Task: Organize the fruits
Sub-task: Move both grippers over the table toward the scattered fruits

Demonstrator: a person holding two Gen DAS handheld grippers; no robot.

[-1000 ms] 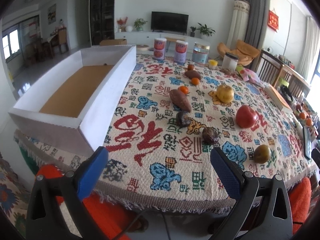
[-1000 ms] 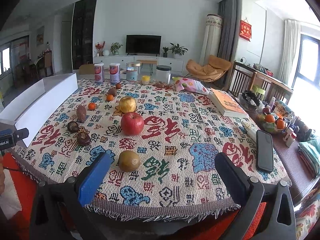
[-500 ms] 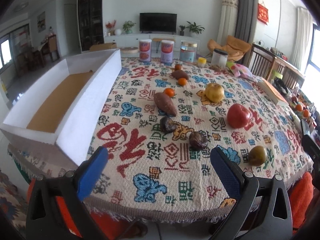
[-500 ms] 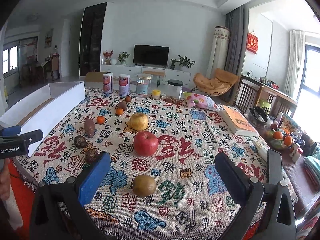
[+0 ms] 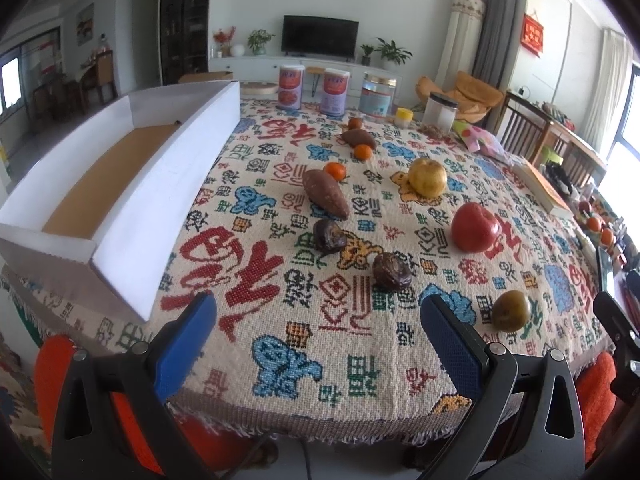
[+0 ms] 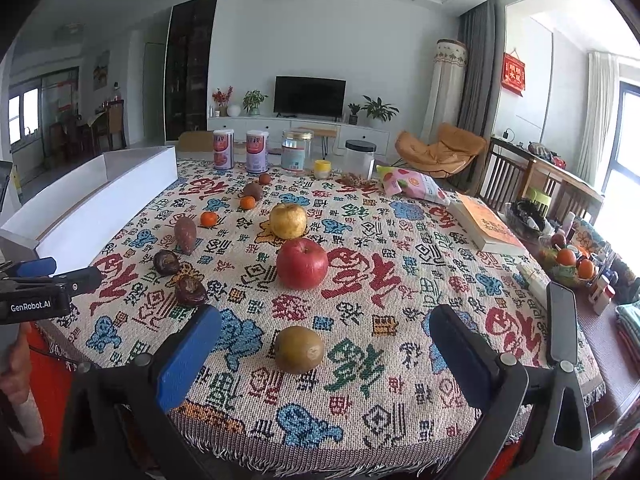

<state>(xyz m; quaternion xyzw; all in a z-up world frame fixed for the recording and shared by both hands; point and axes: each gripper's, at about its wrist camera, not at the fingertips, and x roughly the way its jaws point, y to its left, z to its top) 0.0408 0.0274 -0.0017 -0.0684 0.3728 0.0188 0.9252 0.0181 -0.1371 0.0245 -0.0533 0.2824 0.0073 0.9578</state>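
Note:
Fruits lie scattered on the patterned tablecloth. In the right wrist view a brownish-green fruit (image 6: 299, 349) sits nearest, just ahead of my open right gripper (image 6: 325, 354), with a red apple (image 6: 301, 263) and a yellow pear (image 6: 287, 221) behind it. In the left wrist view two dark wrinkled fruits (image 5: 391, 271) (image 5: 329, 235), a sweet potato (image 5: 325, 195) and small oranges (image 5: 335, 169) lie ahead of my open left gripper (image 5: 318, 344), which hovers over the table's near edge. An empty white box (image 5: 160, 184) with a brown floor stands at the left.
Cans (image 5: 289, 87) and jars (image 5: 439, 111) line the table's far edge. A book (image 6: 488, 227), a snack bag (image 6: 412, 184) and a phone (image 6: 561, 326) lie on the right side. Chairs (image 6: 504, 172) stand beyond the right edge.
Both grippers have moved in closer to the table, so the fruits now look larger and nearer. Their jaws stayed open and no fruit has moved.

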